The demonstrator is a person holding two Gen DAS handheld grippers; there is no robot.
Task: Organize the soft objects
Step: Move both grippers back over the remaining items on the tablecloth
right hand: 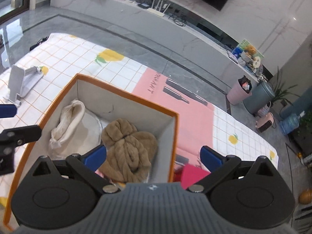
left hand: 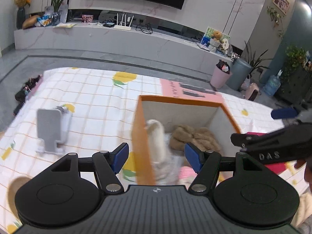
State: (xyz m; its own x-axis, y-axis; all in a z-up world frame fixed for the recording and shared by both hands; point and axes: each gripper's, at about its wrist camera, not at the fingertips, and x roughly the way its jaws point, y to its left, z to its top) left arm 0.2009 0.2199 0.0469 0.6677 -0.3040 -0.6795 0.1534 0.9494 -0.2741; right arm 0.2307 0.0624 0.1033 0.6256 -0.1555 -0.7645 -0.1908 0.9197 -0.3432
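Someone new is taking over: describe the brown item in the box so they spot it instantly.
Find the orange-rimmed box on the checked lemon-print cloth. Inside, toward its right wall, lies the tan plush bundle, ribbed and fuzzy. Its neighbour, the cream cloth, is smooth and pale by the left wall.

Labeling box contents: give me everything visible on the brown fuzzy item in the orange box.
The brown plush item looks like soft, ribbed fleece, bunched into a rumpled heap rather than folded. It lies on the floor of the orange box, toward its right wall, beside a cream cloth bundle. Neither gripper holds it; the right gripper hovers open above it.
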